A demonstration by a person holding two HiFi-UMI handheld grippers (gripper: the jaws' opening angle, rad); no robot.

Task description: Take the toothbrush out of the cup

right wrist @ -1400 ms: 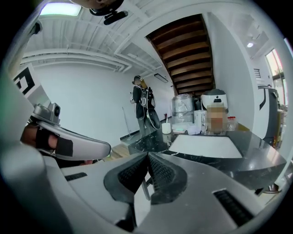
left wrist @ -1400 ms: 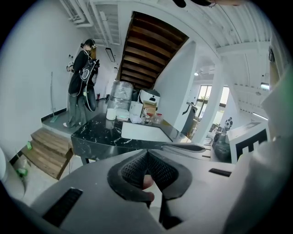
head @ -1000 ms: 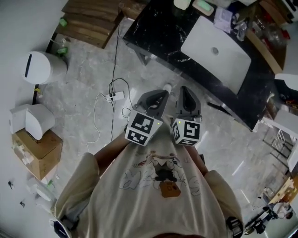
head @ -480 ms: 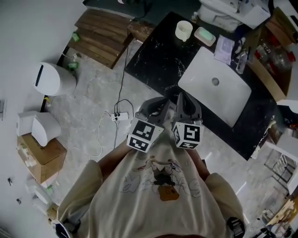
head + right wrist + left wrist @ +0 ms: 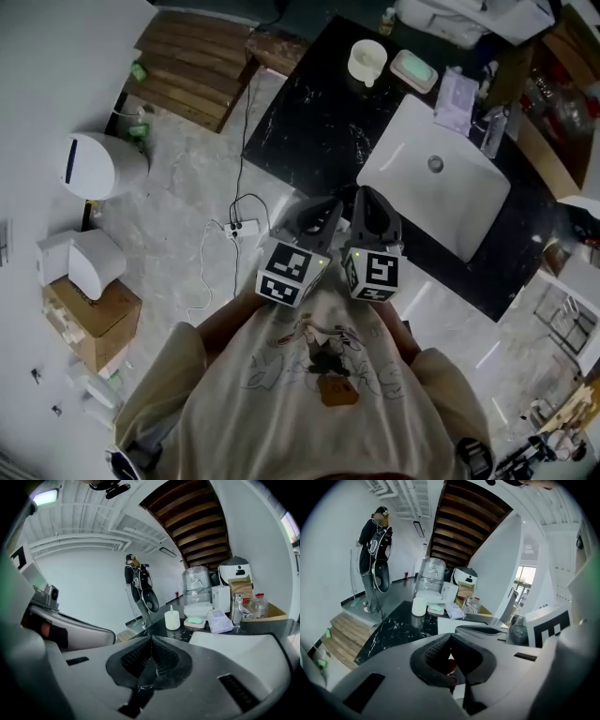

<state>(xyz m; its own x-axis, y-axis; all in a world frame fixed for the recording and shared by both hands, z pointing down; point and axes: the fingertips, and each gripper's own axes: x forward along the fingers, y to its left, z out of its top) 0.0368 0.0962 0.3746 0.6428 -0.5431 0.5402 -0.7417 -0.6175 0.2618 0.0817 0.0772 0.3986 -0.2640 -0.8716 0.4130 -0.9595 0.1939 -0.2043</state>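
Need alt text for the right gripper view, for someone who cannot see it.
The right hand-held gripper is shut and empty in the foreground. Beyond it, a white cup holding a toothbrush stands on a black counter beside a soap dish.

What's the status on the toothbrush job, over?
Both shut, empty: left gripper, right gripper. Far on counter, toothbrush stands in cup. Beside it soap dish, nothing blocking.

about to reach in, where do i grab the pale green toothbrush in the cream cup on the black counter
Take the pale green toothbrush by the slim stem that sticks up above the rim of the round cream cup. Come from above with a jaw on either side: it stands near upright, and only that part shows clear of the cup.
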